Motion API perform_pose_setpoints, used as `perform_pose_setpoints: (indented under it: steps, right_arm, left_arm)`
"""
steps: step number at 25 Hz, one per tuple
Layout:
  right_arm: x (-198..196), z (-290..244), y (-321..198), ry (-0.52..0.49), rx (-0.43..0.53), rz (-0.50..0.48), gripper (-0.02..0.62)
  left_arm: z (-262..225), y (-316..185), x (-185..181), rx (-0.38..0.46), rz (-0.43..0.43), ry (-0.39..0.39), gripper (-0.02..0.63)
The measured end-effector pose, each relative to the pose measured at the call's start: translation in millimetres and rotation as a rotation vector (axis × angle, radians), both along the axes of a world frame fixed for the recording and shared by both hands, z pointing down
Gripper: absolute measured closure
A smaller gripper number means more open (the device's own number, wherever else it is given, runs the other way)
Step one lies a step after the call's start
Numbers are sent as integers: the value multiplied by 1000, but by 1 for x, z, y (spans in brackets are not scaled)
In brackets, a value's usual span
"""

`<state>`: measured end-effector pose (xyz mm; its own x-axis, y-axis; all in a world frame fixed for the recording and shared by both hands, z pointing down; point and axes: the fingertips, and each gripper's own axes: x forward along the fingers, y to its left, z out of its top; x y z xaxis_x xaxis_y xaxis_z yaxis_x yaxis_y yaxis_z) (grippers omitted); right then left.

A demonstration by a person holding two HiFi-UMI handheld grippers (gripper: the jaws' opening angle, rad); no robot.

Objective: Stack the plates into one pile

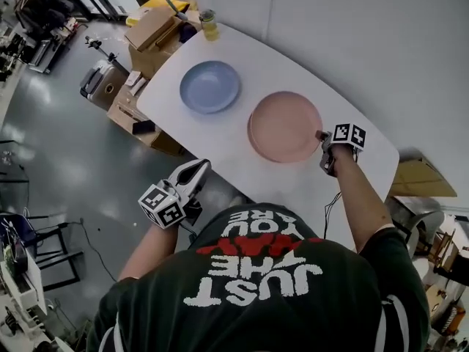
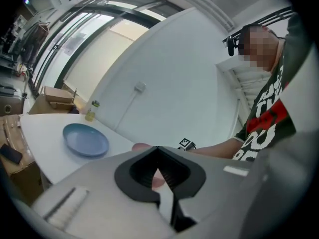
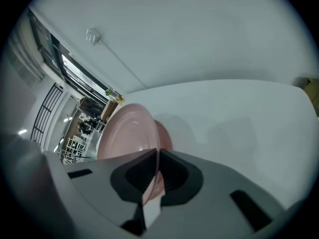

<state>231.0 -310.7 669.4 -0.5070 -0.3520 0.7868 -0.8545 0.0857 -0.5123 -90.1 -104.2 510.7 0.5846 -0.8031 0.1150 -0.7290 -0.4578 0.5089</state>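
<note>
The right hand-held gripper (image 1: 321, 136) is clenched on the near rim of the pink plate (image 1: 284, 126). In the right gripper view the jaws (image 3: 155, 154) press from both sides on that thin rim, and the plate (image 3: 127, 133) spreads away ahead of them, over the white bench (image 3: 239, 113). A darker pink band shows along the plate's far edge. Whether the plate rests flat on the bench or is partly raised cannot be told.

The left hand-held gripper (image 1: 196, 169) hangs off the near edge of the bench (image 1: 220, 134), over the grey floor (image 1: 58, 160). It points roughly level toward the bench. In the left gripper view its jaws (image 2: 158, 152) are closed together with nothing between them.

The blue plate (image 1: 210, 86) lies flat on the bench, well ahead of the left hand-held gripper and well apart from the right one. It sits beside the pink plate without touching it. From the left gripper's own camera the blue plate (image 2: 85, 140) lies ahead and to the left of the jaws. The marker cube (image 2: 186, 144) of the right hand-held gripper shows just beyond the jaw tips.

A small jar of yellowish liquid (image 1: 209, 25) stands at the far corner of the bench, beyond the blue plate. Cardboard boxes (image 1: 150, 39) sit on the floor next to that corner.
</note>
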Motion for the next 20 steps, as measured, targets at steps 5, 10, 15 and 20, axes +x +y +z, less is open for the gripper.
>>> perform_pose_setpoints:
  steps: [5, 10, 15, 20]
  right_arm:
    - [-15, 39, -2, 77, -44, -9, 577]
    - [-30, 52, -6, 204, 38, -130, 575]
    - [-34, 21, 0, 266, 150, -208, 430]
    - [-18, -50, 26, 94, 301, -151, 430]
  left_arm:
    - [10, 14, -25, -29, -40, -4, 598]
    - [24, 21, -41, -50, -38, -12, 598]
    - [20, 12, -38, -32, 12, 0, 598]
    - [4, -11, -8, 0, 100, 15, 598]
